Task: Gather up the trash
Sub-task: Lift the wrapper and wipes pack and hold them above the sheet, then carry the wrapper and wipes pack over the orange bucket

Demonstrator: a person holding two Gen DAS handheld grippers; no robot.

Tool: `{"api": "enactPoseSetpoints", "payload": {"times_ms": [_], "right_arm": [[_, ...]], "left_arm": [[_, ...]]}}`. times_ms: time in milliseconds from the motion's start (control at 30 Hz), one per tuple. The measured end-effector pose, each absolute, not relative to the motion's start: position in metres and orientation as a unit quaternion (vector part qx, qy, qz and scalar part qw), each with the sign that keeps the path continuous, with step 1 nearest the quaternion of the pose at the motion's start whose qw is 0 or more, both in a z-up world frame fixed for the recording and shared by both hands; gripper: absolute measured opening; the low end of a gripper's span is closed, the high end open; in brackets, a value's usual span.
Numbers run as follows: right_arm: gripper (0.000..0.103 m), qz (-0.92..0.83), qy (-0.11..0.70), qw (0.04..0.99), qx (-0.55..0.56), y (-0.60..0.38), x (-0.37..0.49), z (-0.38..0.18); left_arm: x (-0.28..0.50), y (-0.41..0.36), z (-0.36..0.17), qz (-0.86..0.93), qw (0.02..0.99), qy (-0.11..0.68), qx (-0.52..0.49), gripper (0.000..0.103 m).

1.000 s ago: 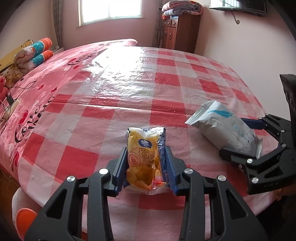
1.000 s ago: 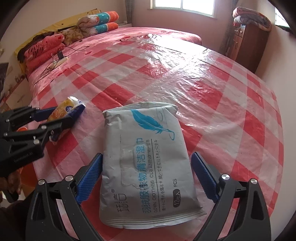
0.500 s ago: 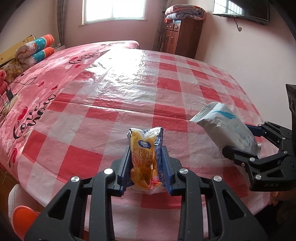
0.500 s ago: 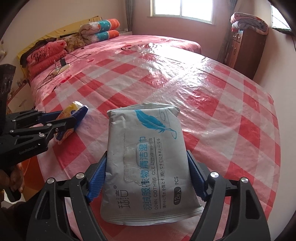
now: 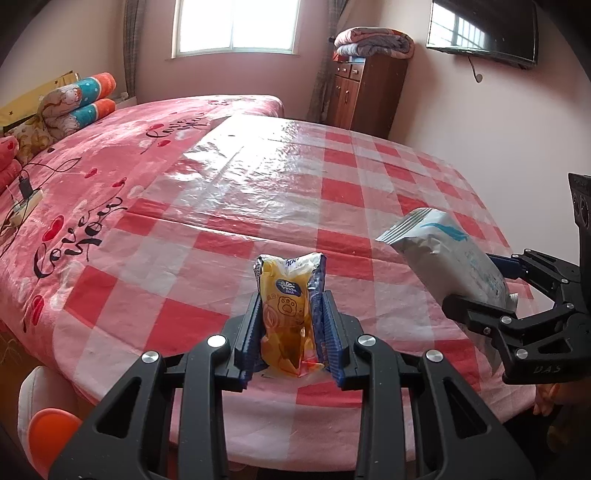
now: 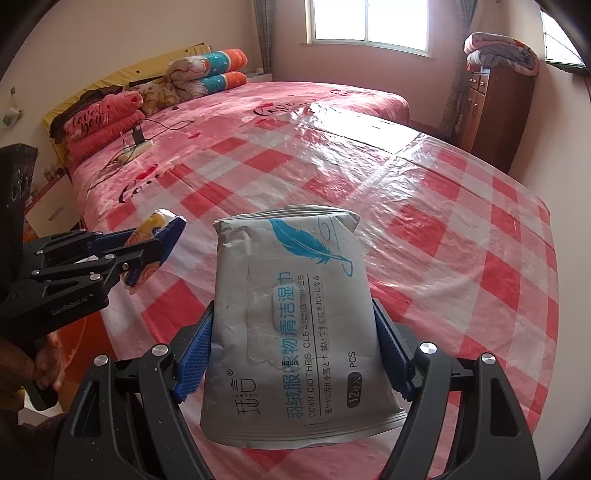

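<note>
The left tool (image 5: 291, 332) squeezes one yellow snack bag (image 5: 288, 314) tight. The right tool (image 6: 295, 350), set wider, grips one grey wipes pack (image 6: 291, 317). Both are held above the checked table (image 5: 332, 192).

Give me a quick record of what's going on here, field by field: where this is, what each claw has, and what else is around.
Place: bedroom, bed under a red-and-white checked plastic sheet
Left gripper: closed on a yellow snack wrapper, held upright
Right gripper: closed on a grey wet-wipes pack with a blue feather print
Both items: appear lifted clear of the sheet
Trash bin: none in view
Also around: rolled bedding at the head of the bed, wooden cabinet with a folded blanket on top, wall-mounted TV, window
</note>
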State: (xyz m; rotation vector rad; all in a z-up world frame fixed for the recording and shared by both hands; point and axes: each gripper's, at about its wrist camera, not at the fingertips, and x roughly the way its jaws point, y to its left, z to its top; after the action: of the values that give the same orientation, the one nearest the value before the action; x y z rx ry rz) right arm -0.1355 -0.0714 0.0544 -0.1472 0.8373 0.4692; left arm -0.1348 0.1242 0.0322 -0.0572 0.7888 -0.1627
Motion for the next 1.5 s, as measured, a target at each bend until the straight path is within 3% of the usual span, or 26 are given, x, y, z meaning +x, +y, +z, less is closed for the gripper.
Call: {"api": "enactPoseSetpoints", "payload": {"times_ms": [600,1500], "right_arm": [[0.078,0.269,0.403,0.873,-0.053,-0.041,-0.152,0.074],[0.078,0.390,0.400,0.822,-0.109,0.074,-0.200,0.085]], "left_arm": [[-0.164,0.168,0.044,-0.051,0.928,0.366,-0.053,0.033],[-0.241,0.273,0.031,0.055,0.920,0.374,-0.107,0.033]]}}
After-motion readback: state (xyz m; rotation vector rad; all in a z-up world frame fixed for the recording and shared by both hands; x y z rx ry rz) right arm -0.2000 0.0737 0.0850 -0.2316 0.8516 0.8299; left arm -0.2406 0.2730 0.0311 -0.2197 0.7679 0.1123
